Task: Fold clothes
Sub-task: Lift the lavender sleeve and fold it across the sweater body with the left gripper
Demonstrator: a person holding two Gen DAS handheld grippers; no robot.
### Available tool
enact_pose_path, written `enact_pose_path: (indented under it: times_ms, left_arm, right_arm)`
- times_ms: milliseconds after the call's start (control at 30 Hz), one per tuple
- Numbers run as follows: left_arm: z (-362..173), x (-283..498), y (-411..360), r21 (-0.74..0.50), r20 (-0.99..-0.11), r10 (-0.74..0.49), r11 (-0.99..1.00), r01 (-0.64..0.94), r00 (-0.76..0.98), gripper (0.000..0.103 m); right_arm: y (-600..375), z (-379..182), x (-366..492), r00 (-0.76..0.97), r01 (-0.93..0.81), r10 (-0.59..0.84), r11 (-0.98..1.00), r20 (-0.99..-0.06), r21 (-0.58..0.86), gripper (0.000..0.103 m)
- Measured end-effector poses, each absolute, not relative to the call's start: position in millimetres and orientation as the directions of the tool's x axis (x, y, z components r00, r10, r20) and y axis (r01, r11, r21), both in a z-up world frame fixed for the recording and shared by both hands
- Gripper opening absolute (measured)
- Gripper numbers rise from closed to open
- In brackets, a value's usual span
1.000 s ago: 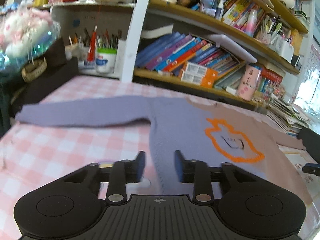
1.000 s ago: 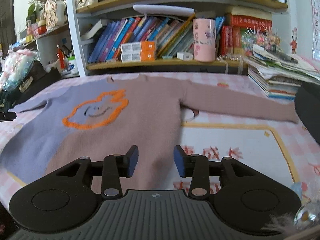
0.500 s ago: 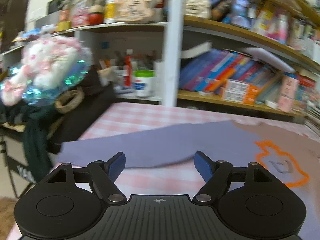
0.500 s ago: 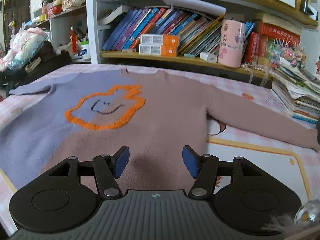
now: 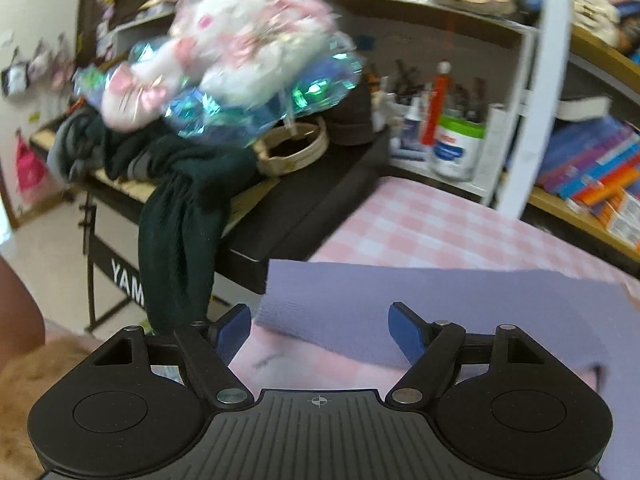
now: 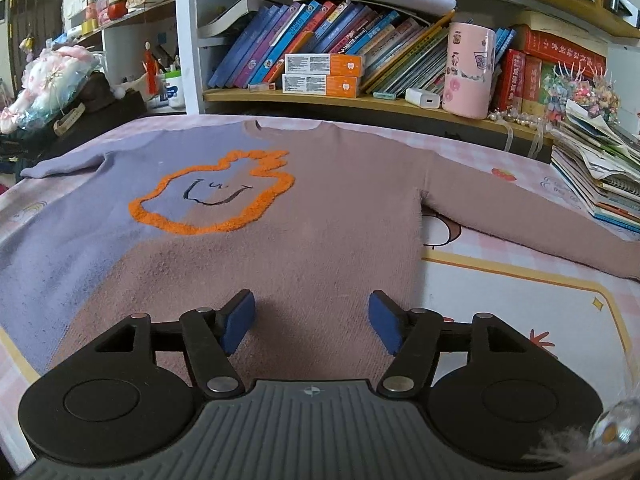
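A sweater (image 6: 320, 232), half lilac and half dusty pink with an orange outlined face, lies flat and spread out on the pink checked table (image 5: 420, 224). Its lilac sleeve (image 5: 420, 300) ends at the table's left edge, just ahead of my left gripper (image 5: 320, 330), which is open and empty with the cuff between its fingertips' line. My right gripper (image 6: 312, 320) is open and empty, low over the pink lower body of the sweater near its hem. The pink sleeve (image 6: 520, 216) stretches to the right.
A black keyboard (image 5: 280, 216) with dark clothes (image 5: 180, 208) and a plush bouquet (image 5: 224, 64) stands off the table's left edge. Bookshelves (image 6: 360, 96) run along the back. A stack of magazines (image 6: 600, 184) sits at the right.
Both grippers have opened wide. My left gripper has swung left from the sweater body to the lilac cuff at the table edge. My right gripper has moved in closer over the hem.
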State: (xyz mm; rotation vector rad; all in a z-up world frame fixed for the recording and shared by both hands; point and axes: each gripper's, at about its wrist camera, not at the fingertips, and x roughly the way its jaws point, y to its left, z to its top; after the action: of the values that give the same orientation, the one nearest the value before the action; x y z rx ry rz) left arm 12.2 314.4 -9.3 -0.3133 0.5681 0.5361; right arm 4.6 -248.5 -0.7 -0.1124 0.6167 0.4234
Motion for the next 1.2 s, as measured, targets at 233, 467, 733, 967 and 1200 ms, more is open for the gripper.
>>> enact_pose_path:
  times_ms: [233, 467, 733, 967, 1200]
  left_arm:
    - [-21.6, 24.2, 332.6, -0.228, -0.609, 0.396, 0.742, -0.630, 0.687, 0.065]
    - [-20.6, 17.4, 338.6, -0.268, -0.595, 0.412, 0.708, -0.653, 0.690, 0.015]
    - [23.4, 14.4, 315.1, -0.331, -0.486, 0.343, 0.779, -0.532, 0.804, 0.007]
    - [85.9, 43.8, 252.9, -0.361, -0.359, 0.187, 0.876, -0.321, 0.914, 0.007]
    - [135.1, 91.0, 179.4, -0.332, -0.281, 0.017, 0.936, -0.114, 0.959, 0.007]
  right_arm:
    - [-247.7, -0.9, 4.9, 0.732, -0.419, 0.352, 0.908, -0.584, 0.022, 0.063]
    - [-247.1, -1.1, 4.8, 0.733, -0.419, 0.348, 0.908, -0.584, 0.016, 0.064]
    - [-244.4, -1.4, 5.5, 0.726, -0.433, 0.356, 0.901, -0.588, 0.010, 0.070]
    - [-242.5, -1.9, 4.1, 0.733, -0.426, 0.341, 0.905, -0.588, -0.007, 0.075]
    - [-242.9, -1.9, 4.5, 0.733, -0.424, 0.339, 0.906, -0.589, -0.007, 0.077]
